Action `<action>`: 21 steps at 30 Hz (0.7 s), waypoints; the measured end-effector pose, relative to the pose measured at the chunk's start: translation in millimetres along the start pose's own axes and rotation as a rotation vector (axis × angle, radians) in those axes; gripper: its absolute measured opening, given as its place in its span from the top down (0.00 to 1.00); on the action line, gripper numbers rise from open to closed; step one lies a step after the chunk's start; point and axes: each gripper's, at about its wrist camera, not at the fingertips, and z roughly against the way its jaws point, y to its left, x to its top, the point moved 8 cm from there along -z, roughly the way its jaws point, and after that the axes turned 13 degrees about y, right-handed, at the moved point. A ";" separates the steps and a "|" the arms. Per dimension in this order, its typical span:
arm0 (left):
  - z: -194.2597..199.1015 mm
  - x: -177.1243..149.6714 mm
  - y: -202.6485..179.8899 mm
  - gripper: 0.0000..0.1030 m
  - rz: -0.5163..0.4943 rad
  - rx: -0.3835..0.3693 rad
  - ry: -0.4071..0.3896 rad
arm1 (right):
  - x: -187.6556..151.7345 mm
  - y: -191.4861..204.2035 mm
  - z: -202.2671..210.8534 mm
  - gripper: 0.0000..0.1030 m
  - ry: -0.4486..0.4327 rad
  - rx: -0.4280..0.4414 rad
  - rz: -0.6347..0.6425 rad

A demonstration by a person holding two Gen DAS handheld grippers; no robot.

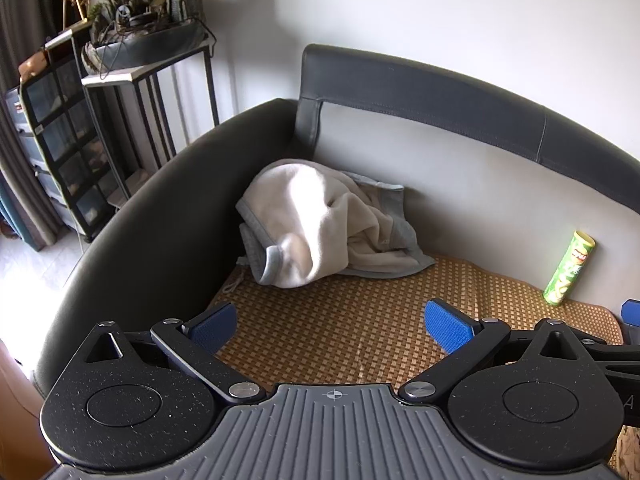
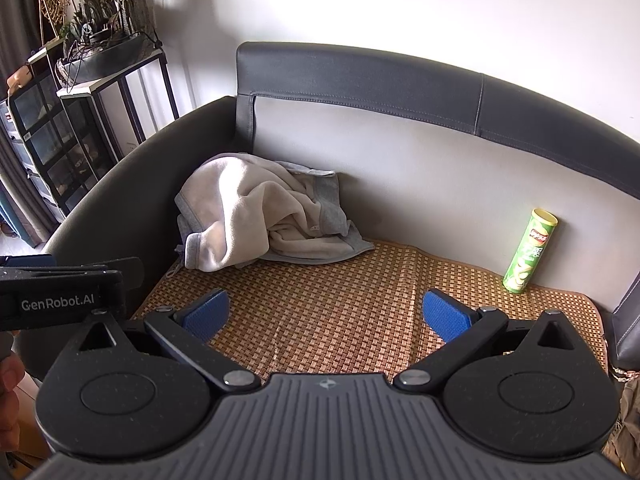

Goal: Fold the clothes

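A crumpled garment (image 1: 320,220), cream fleece inside and grey outside, lies heaped in the sofa's back left corner; it also shows in the right wrist view (image 2: 264,216). My left gripper (image 1: 332,326) is open and empty, held above the woven seat mat (image 1: 340,328), well short of the garment. My right gripper (image 2: 326,316) is open and empty too, above the same mat (image 2: 340,300), to the right of the left one. The left gripper's body (image 2: 60,296) shows at the left edge of the right wrist view.
A green chip can (image 1: 568,268) stands against the sofa backrest at the right, also in the right wrist view (image 2: 528,256). The dark curved armrest (image 1: 160,208) borders the seat on the left. A black shelf with a rock planter (image 1: 120,80) stands beyond it.
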 end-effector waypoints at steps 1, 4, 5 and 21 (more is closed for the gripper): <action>0.1 -0.2 0.3 0.00 0.000 0.000 0.000 | -0.2 0.0 0.1 0.00 0.000 0.000 0.000; 0.9 0.2 0.3 0.00 -0.002 0.003 -0.001 | 0.4 0.3 0.2 0.00 0.002 -0.001 0.000; 0.7 -0.6 0.3 0.00 -0.002 0.003 -0.001 | 0.5 0.7 0.5 0.00 0.003 -0.001 0.000; 5.2 5.7 -2.2 0.00 -0.005 0.004 0.002 | 3.5 0.1 1.7 0.00 0.002 0.000 0.009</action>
